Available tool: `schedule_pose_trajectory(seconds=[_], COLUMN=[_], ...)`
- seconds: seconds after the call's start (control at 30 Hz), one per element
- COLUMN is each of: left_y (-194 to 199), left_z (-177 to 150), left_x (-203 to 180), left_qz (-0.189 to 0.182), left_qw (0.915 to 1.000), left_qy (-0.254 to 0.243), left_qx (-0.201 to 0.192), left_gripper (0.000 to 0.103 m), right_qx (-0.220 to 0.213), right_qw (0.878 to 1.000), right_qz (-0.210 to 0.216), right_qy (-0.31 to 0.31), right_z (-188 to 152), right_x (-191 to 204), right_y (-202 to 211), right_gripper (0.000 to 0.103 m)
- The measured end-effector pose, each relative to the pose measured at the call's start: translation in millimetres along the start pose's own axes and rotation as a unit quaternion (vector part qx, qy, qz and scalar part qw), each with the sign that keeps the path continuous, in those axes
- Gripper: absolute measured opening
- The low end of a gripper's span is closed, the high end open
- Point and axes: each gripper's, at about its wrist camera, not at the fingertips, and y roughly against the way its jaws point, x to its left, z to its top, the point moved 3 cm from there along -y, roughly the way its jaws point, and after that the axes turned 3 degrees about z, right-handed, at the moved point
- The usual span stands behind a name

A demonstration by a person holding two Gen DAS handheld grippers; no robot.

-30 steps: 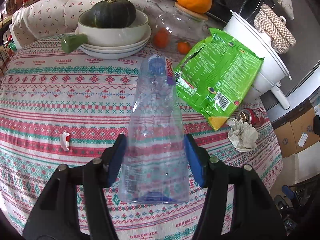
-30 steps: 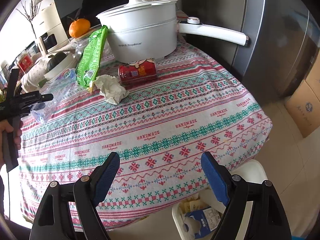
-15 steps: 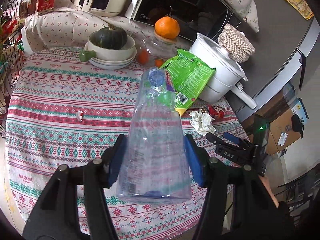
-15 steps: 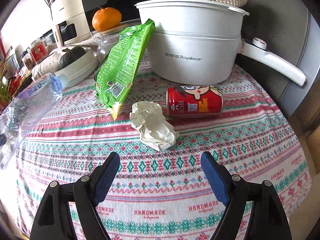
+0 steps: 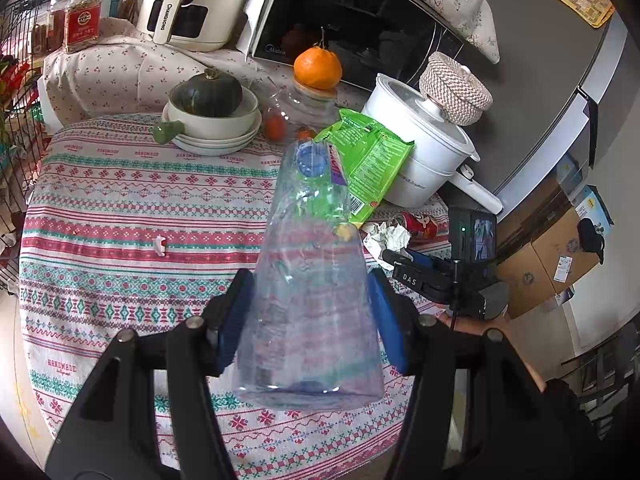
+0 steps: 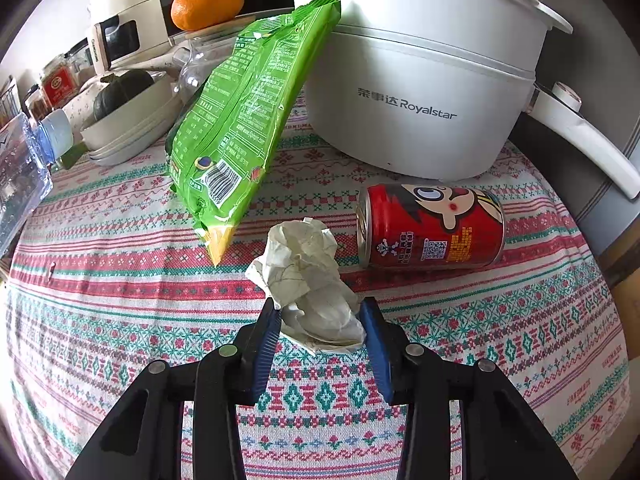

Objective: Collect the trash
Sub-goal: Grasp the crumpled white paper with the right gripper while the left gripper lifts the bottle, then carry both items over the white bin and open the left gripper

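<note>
While the clear plastic bottle (image 5: pixel 308 280) is clamped aloft in the left gripper (image 5: pixel 310 316), the crumpled paper (image 6: pixel 308 280) on the counter (image 6: pixel 120 320) is straddled by the right gripper (image 6: pixel 322 330), jaws touching, grip unconfirmed; squeeze and lift needed next

left gripper (image 5: pixel 308 312): raised above the table, pads clamped on a clear plastic bottle (image 5: pixel 310 280)
right gripper (image 6: pixel 322 320): low, far right, pads closing on crumpled paper (image 6: pixel 310 280)

A white electric pot (image 6: pixel 420 76) stands on the patterned tablecloth (image 6: pixel 480 320), near a squash (image 5: pixel 208 94) in stacked bowls (image 5: pixel 214 130).
</note>
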Motion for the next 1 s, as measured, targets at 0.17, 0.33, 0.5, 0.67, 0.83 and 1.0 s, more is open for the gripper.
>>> schedule_pose_trajectory(seconds=[0.17,0.33,0.5,0.67,0.83,1.0], left_y=[3.9,9.0,18.9,27.4,29.9,25.2], left_z=[-0.8,-3.9,-11.5,-24.6,-44.5,-68.8], left_x=[-9.0,-27.9,-52.4,-84.4,-125.5,-167.3], left_qz=[-0.01,-0.019,-0.037,-0.063,-0.091,-0.12], left_qw=[0.9999,0.9994,0.9974,0.9932,0.9856,0.9744], left_qy=[-0.007,-0.029,-0.062,-0.098,-0.143,-0.186], left_qx=[-0.001,-0.007,-0.01,-0.005,0.01,0.037], left_gripper=[0.059,0.059,0.059,0.059,0.059,0.059], right_qx=[-0.005,-0.016,-0.034,-0.044,-0.05,-0.052], right_qw=[1.0,1.0,0.999,0.999,0.998,0.995], right_qz=[0.016,0.017,0.018,0.013,0.002,-0.031], right_qy=[0.012,0.02,0.016,-0.01,-0.044,-0.077], right_z=[-3.2,-15.2,-43.0,-73.8,-112.2,-152.6], right_x=[6.2,0.6,-18.5,-50.4,-87.1,-124.8], right_y=[22.4,61.3,118.6,169.2,209.5,238.9], right_gripper=[0.035,0.034,0.034,0.034,0.034,0.034])
